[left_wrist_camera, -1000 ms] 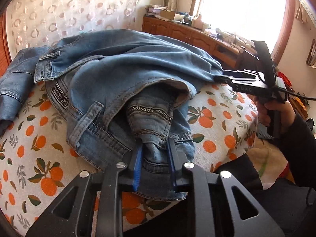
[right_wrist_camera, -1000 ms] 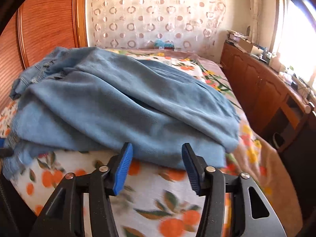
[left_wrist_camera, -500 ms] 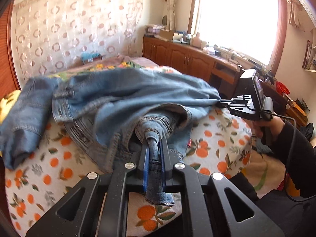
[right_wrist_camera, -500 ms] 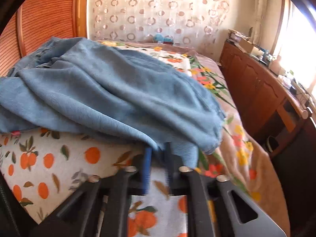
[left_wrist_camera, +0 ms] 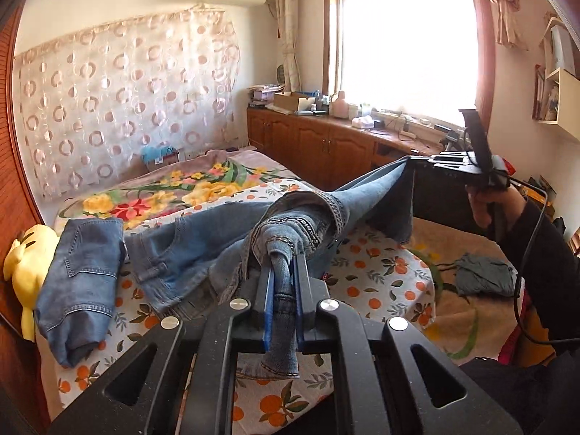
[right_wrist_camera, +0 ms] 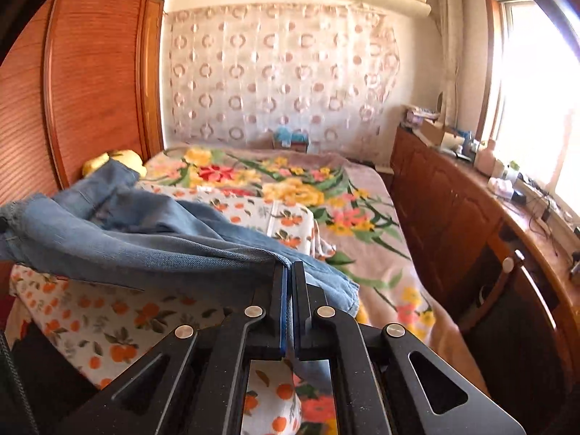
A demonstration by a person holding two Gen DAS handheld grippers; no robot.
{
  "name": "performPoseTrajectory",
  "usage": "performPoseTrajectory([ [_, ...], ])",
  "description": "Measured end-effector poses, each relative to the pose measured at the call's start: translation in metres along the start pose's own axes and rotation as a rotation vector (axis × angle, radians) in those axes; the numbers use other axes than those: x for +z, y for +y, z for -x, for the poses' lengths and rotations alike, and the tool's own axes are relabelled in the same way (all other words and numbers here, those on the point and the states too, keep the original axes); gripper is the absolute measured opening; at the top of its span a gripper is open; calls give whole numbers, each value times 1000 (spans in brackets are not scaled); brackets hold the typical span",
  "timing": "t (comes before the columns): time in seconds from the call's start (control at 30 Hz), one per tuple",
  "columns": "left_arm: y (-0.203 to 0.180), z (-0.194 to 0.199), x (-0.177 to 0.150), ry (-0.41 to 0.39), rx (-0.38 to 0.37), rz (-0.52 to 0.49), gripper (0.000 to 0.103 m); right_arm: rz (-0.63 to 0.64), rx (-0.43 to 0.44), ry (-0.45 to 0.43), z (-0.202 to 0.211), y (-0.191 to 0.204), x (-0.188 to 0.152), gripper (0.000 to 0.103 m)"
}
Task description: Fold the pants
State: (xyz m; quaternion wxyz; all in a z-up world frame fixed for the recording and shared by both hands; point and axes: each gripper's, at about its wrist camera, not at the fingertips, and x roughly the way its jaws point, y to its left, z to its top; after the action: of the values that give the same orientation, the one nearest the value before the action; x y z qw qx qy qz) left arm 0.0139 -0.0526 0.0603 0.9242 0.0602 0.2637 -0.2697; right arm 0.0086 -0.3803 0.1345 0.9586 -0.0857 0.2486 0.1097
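A pair of blue jeans (left_wrist_camera: 203,246) is lifted off the bed, stretched between my two grippers. My left gripper (left_wrist_camera: 284,264) is shut on the bunched waistband, which hangs down between the blue pads. My right gripper (right_wrist_camera: 289,272) is shut on a thin edge of the jeans (right_wrist_camera: 145,250); it also shows in the left wrist view (left_wrist_camera: 417,161), up at the right with the denim pulled taut toward it. A second denim piece (left_wrist_camera: 81,282) lies on the bed at the left.
The bed carries an orange-print sheet (left_wrist_camera: 377,275) over a floral blanket (right_wrist_camera: 326,195). A yellow plush toy (left_wrist_camera: 25,268) sits by the wooden headboard (right_wrist_camera: 90,83). Wooden cabinets (right_wrist_camera: 453,224) run along the window side. A grey cloth (left_wrist_camera: 485,275) lies at the right.
Both grippers closed on the jeans and lifted them off the bed. The denim now hangs stretched between them, and both views have risen and tilted up toward the room.
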Motion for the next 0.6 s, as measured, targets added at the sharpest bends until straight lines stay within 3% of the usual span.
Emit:
performPoseTrajectory([
  [0.2,15,13,-5,-11,21,28,10,32,31,-21,38,14,-17,1],
  [0.53,8,-23,-45,136,-11,37,12,-13,90,145,-8,2,-60,2],
  [0.6,6,-21,-46,149,-13,38,16,-4,84,156,-8,-1,-65,9],
])
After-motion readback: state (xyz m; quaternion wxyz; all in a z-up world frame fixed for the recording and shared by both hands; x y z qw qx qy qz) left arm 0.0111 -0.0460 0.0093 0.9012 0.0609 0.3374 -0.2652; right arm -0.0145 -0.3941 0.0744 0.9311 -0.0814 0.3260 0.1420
